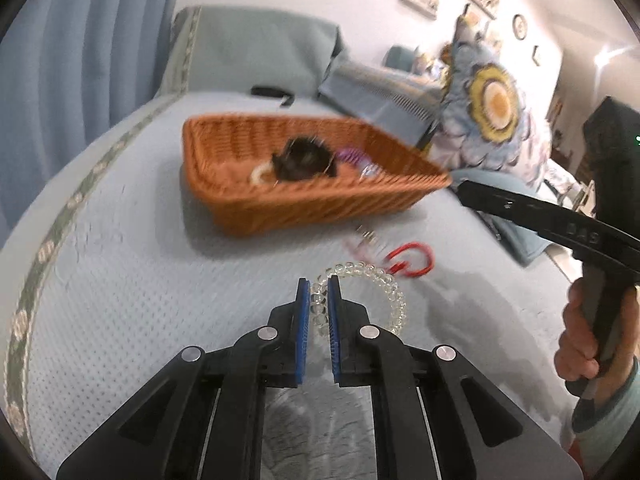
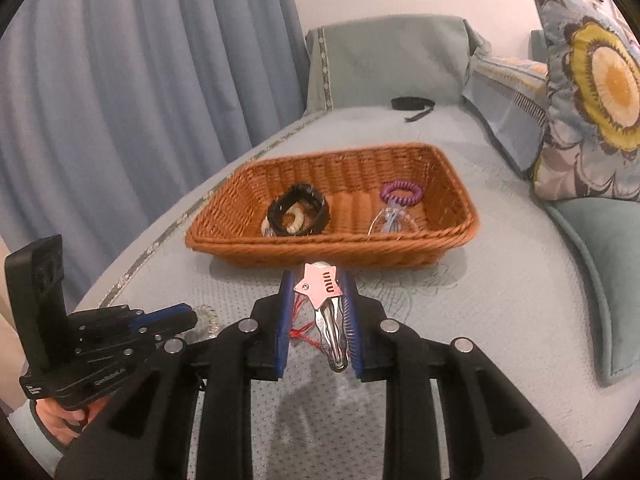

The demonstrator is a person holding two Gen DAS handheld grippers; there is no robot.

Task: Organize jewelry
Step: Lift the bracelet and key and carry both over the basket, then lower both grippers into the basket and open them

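1. Left gripper [image 1: 319,286]: clamping one clear coil band [image 1: 362,296], fingers narrow, band lying on the bedspread [image 1: 120,280].
2. Right gripper [image 2: 318,280]: pinching one pink star clip [image 2: 320,286], held just before the basket [image 2: 240,216].
3. Sitting in the one basket: one black ring [image 2: 299,210], one purple coil [image 2: 401,192], one cream ring [image 2: 294,220].
4. Lying beside the band: one red cord [image 1: 412,260].
5. Leaning at right: one flowered pillow [image 2: 592,92].

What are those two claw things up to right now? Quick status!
Left gripper shut on clear coiled hair tie. Right gripper shut on pink star hair clip. Woven wicker basket just ahead, path unobstructed.
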